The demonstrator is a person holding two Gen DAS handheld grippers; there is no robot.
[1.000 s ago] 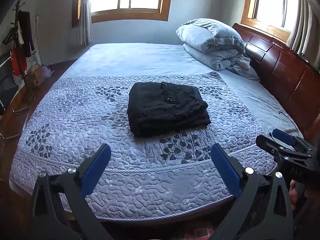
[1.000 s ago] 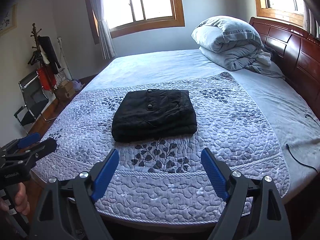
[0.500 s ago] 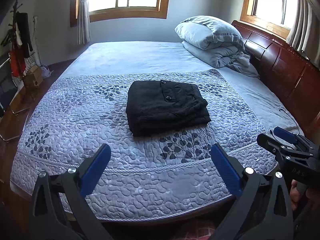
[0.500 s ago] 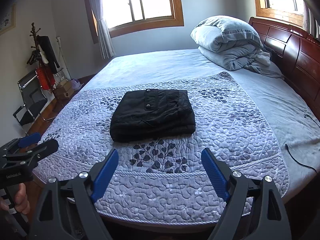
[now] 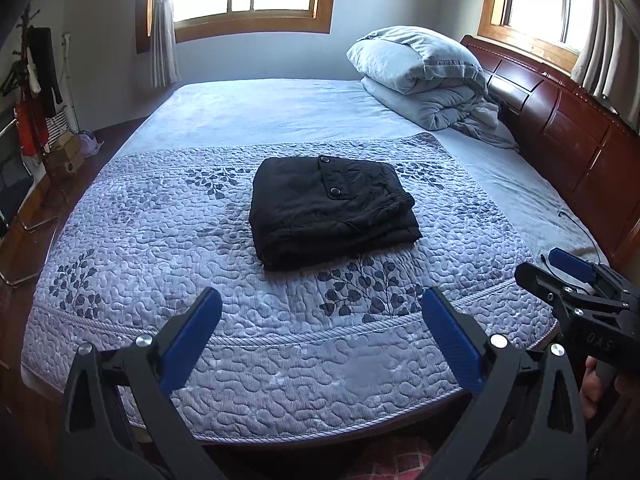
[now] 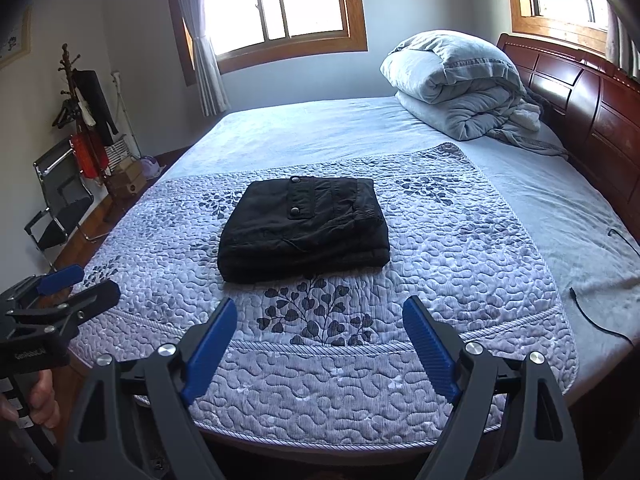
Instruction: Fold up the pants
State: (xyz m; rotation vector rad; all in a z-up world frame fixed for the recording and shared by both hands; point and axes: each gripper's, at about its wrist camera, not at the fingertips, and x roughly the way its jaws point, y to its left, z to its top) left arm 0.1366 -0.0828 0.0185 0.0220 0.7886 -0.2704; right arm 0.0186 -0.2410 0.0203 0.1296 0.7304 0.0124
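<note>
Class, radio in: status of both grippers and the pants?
Left gripper open, empty. Right gripper open, empty. Black pants folded on quilt, untouched. Nothing in the way.

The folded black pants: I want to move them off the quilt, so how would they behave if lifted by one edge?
The black pants are soft stacked layers, so they would probably sag and unfold. The cloth looks thick, so likely heavyish. On the textured quilt they would probably drag, not slide.

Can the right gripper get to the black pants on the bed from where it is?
Probably yes. The right gripper is open and empty, and only bare quilted bedspread lies between it and the folded black pants. Nothing blocks the way, though it hangs short of them at the bed's edge.
</note>
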